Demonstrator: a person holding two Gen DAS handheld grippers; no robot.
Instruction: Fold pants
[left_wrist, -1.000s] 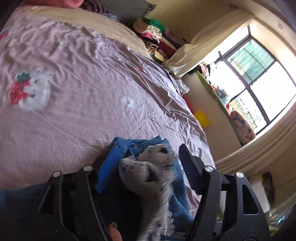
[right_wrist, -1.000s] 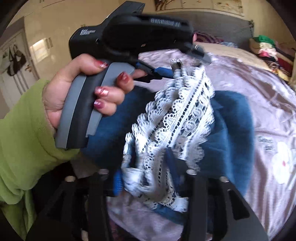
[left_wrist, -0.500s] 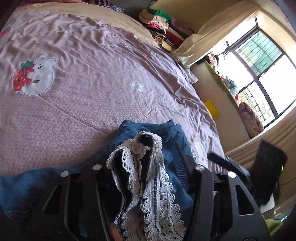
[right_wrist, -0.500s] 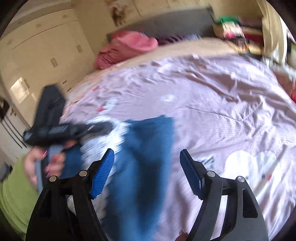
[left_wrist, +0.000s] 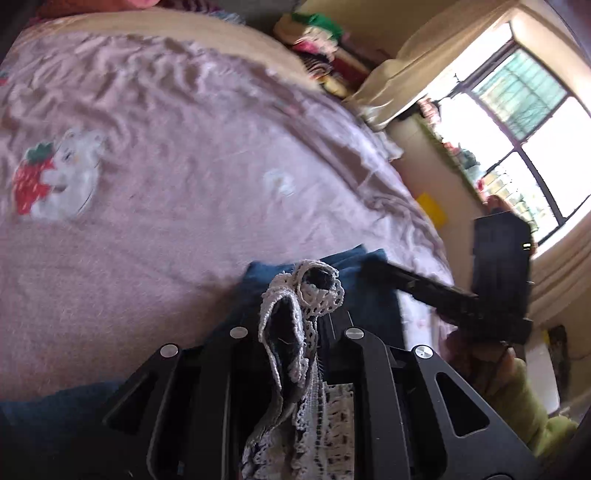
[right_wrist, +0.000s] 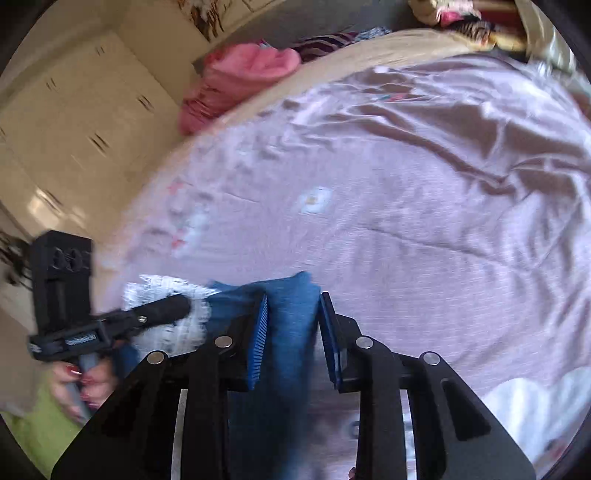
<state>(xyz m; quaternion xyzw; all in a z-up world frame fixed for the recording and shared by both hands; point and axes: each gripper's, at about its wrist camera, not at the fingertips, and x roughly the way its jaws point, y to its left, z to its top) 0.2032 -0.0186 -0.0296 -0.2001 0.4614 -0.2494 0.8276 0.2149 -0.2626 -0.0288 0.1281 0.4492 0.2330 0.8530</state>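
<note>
The left gripper (left_wrist: 295, 332) is closing on the lace trim (left_wrist: 306, 295) of the blue pants (right_wrist: 291, 321), while the right gripper (right_wrist: 291, 332) closes around their denim edge. They lie on a wrinkled mauve bedspread (left_wrist: 177, 192). Beyond are stacked clothes (left_wrist: 317, 40), a bright window (left_wrist: 517, 129) and cream wardrobes (right_wrist: 74, 122).

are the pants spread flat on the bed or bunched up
Bunched up. The blue pants rise in a ridge off the bed, and their lace trim is gathered between the fingers of the closing left gripper.
</note>
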